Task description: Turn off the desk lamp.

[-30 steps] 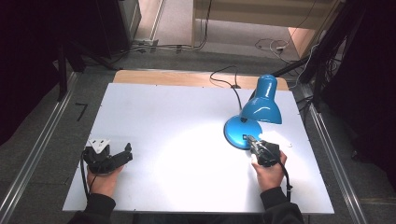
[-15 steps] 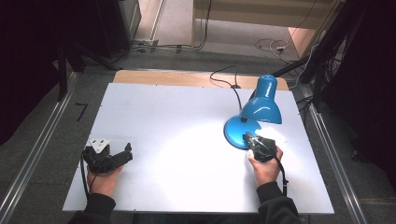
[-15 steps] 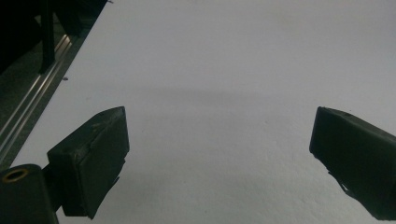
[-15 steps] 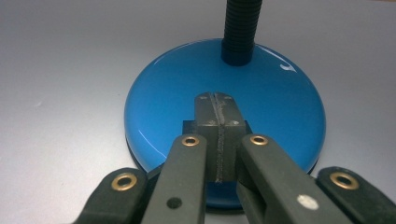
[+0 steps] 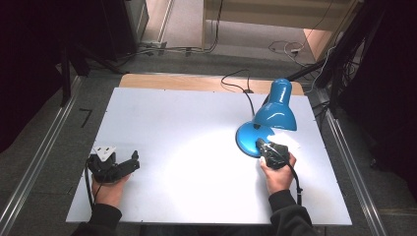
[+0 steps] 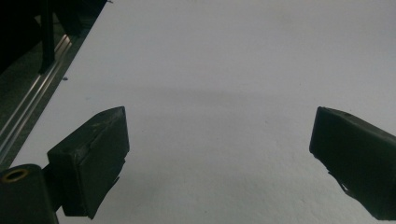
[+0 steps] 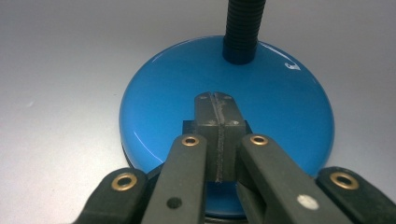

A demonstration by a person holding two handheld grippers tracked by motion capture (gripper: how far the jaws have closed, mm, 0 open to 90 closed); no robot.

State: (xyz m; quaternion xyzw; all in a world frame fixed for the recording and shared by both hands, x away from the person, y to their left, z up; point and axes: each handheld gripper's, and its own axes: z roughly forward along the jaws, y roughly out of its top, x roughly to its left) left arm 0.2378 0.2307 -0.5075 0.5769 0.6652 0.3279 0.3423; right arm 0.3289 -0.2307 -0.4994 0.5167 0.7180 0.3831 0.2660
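Right gripper (image 7: 215, 100): jaws pressed flat together with nothing between them; the tips sit over the near part of the lamp base, seemingly pressing on its top, though true contact is hard to judge. In the high view the right gripper (image 5: 269, 150) lies at the near edge of that base.
Right hand (image 5: 278, 172): wrapped around the gripper body from the near side, dark sleeve behind it, the black cable trailing back along the forearm.
Lamp base (image 7: 280, 107): a glossy blue round disc lying flat on the table, toward the right side of the board.
Lamp neck (image 7: 243, 28): a black ribbed flexible tube rising from the far part of the base.
Lamp shade (image 5: 276, 109): blue, bell-shaped, leaning over the far side of the base with its mouth facing down; a bright pool of light falls on the board to its left.
Lamp cord (image 5: 239, 83): black, running from behind the lamp over the far wooden edge.
Left gripper (image 6: 219, 154): jaws wide apart, nothing between them, just bare white surface below. In the high view the left gripper (image 5: 129, 162) lies low at the near left of the board, well apart from the lamp.
Left hand (image 5: 109, 189): holds that gripper from the near edge.
Table (image 5: 177, 123): a white board on a wooden top, metal rails at both sides.
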